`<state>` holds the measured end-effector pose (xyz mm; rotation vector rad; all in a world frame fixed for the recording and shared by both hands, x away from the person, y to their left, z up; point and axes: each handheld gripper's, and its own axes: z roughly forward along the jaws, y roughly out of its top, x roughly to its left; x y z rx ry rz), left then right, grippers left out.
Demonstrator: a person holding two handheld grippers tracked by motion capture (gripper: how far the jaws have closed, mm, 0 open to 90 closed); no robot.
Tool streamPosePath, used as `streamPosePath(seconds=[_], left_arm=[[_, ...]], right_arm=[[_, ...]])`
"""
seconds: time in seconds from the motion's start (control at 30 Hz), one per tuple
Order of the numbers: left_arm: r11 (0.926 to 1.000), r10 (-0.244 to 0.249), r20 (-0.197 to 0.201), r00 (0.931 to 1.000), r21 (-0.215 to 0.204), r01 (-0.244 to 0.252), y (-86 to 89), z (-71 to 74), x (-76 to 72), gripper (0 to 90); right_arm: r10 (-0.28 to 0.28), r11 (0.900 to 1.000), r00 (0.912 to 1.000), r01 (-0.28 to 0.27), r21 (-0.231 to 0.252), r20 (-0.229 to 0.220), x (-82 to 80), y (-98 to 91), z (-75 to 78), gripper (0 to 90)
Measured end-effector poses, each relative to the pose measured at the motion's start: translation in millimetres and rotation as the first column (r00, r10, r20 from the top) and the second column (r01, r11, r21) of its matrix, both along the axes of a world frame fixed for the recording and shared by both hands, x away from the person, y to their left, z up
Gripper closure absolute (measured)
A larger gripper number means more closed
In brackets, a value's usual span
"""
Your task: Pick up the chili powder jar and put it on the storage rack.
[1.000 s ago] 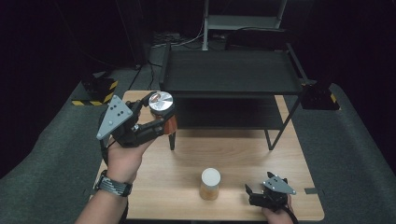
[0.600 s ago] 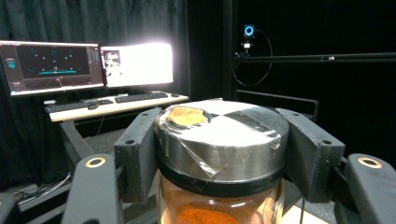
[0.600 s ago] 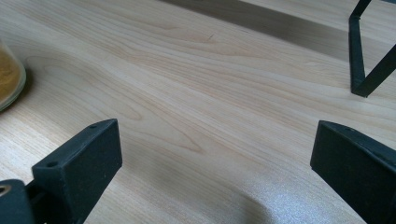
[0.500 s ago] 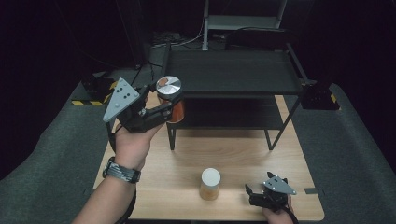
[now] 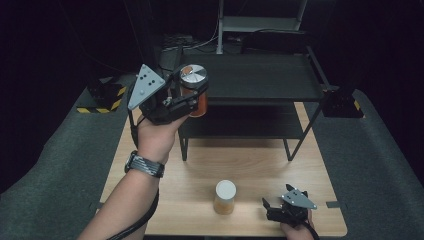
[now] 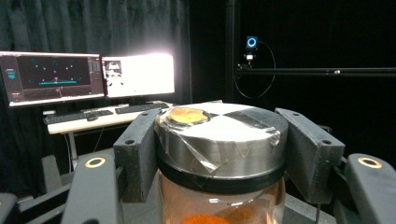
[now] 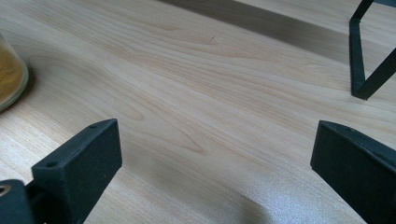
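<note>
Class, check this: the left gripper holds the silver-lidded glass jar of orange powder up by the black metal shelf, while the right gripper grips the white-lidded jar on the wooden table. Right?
Not quite. The right gripper grips nothing: the right gripper view shows its jaws open over the bare wooden table, with the white-lidded jar standing apart. The rest holds.

My left gripper (image 6: pixel 219 154) covers both sides of the jar (image 6: pixel 219 186), whose base drops below the frame in its own view, while the white-lidded jar (image 7: pixel 9 74) is cut by the right gripper view's edge, its powder perhaps yellow.
</note>
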<state>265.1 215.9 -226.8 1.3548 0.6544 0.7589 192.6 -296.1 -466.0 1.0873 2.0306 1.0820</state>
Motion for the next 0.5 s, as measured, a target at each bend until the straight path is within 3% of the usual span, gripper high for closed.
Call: streamPosePath(seconds=[0.13,0.5], left_arm=[[0.9996,-0.006,0.001,1.0000,-0.026,0.006,-2.8,-0.7,7.8,34.7],[0.9990,0.029,-0.011,0.9995,-0.033,-0.030,-18.5,-1.4,27.0,34.7]], right_arm=[[0.001,1.0000,1.0000,-0.001,0.005,-0.001,0.1,-0.8,-0.1,1.3],[0.000,0.9999,1.0000,0.000,0.017,-0.005,0.5,-3.2,-0.1,1.3]])
